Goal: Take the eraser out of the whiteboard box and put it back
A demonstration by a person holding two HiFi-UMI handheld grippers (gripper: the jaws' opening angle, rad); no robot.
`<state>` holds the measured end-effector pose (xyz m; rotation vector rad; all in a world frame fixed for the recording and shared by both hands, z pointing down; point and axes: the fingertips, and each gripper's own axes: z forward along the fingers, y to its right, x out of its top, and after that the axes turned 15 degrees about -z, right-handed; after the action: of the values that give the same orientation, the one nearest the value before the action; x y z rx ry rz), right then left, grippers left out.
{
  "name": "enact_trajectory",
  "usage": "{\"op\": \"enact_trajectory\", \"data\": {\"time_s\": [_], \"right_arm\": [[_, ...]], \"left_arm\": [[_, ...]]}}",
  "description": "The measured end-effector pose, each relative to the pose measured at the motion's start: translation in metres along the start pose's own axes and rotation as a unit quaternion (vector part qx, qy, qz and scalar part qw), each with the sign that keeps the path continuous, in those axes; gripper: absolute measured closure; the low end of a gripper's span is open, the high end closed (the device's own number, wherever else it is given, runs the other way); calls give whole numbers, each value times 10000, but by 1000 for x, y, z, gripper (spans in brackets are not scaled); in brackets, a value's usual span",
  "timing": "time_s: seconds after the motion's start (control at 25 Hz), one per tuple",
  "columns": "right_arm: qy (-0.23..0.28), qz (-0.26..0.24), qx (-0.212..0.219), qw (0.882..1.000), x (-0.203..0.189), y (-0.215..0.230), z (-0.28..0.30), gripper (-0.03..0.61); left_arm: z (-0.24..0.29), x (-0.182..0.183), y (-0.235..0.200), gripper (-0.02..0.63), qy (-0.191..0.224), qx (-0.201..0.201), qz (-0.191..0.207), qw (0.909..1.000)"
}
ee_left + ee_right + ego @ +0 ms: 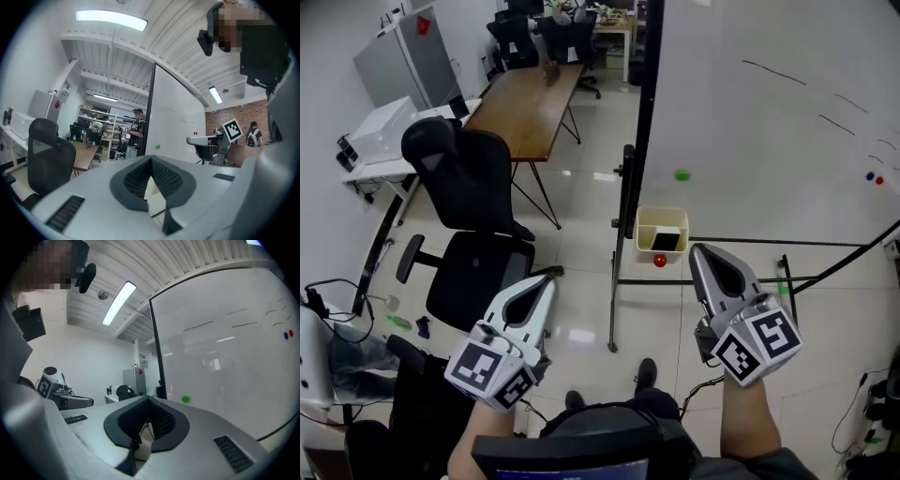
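A cream whiteboard box (662, 214) hangs at the bottom edge of the whiteboard (769, 141), and the black eraser (667, 240) stands inside it. A red magnet (660, 261) sits just under the box and a green one (682, 174) above it. My right gripper (696, 249) is shut and empty, with its tip just right of the box. My left gripper (551, 277) is shut and empty, farther left over the floor. In the left gripper view, the left gripper (151, 159) has its jaws meeting at the tip. In the right gripper view, the right gripper (149, 399) shows the same.
The whiteboard's black stand (623, 244) runs down beside the box. A black office chair (469, 187) and a wooden table (525, 98) stand at the left. A person (137, 126) stands far off beside the board. Cables lie on the floor at the lower left.
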<state>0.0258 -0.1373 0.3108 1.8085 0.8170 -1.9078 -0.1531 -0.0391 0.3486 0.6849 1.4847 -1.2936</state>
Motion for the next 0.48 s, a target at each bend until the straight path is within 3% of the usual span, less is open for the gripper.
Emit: {"op": "enact_trajectory", "data": {"time_s": [0.24, 0.48], "right_arm": [[-195, -258, -355, 9988, 17, -67, -21, 561], [-152, -208, -466, 9986, 48, -90, -69, 561]], "left_arm": [[-59, -13, -29, 580, -110, -427, -339, 9985], [-91, -4, 12, 580, -73, -624, -261, 9977]]}}
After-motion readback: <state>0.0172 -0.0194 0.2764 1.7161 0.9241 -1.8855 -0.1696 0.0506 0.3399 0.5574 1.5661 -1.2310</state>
